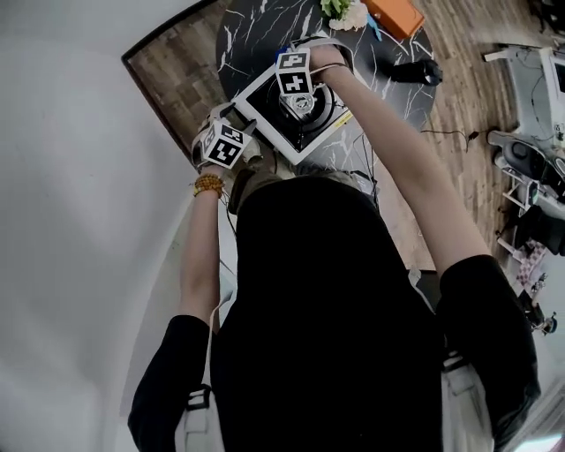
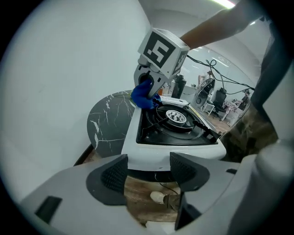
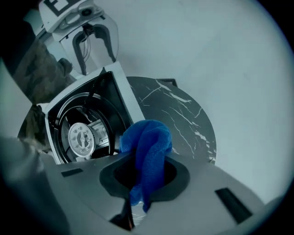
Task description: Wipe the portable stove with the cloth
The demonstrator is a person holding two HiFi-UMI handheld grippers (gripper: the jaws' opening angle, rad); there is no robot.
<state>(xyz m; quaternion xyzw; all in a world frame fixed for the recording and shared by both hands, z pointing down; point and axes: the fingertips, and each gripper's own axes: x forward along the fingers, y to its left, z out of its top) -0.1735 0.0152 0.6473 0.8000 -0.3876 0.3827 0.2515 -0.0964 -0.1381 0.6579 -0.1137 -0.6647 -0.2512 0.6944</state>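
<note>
The portable stove [image 1: 265,110] is white with a black top and a round burner [image 2: 177,117], and it stands on a round black marble table [image 1: 252,35]. My right gripper [image 3: 146,172] is shut on a bunched blue cloth [image 3: 149,144]. In the left gripper view the blue cloth [image 2: 144,97] hangs at the stove's far left corner under the right gripper [image 2: 154,78]. My left gripper [image 2: 149,173] is open, just off the stove's near edge [image 2: 174,158], with nothing between its pads. The right gripper view shows the left gripper [image 3: 94,41] at the opposite side of the stove [image 3: 82,131].
A white wall [image 1: 71,177] runs close along the table's left side. At the table's far side lie white flowers [image 1: 346,13], an orange object [image 1: 395,13] and a black object [image 1: 415,71]. Wooden floor and room equipment [image 1: 530,159] are at the right.
</note>
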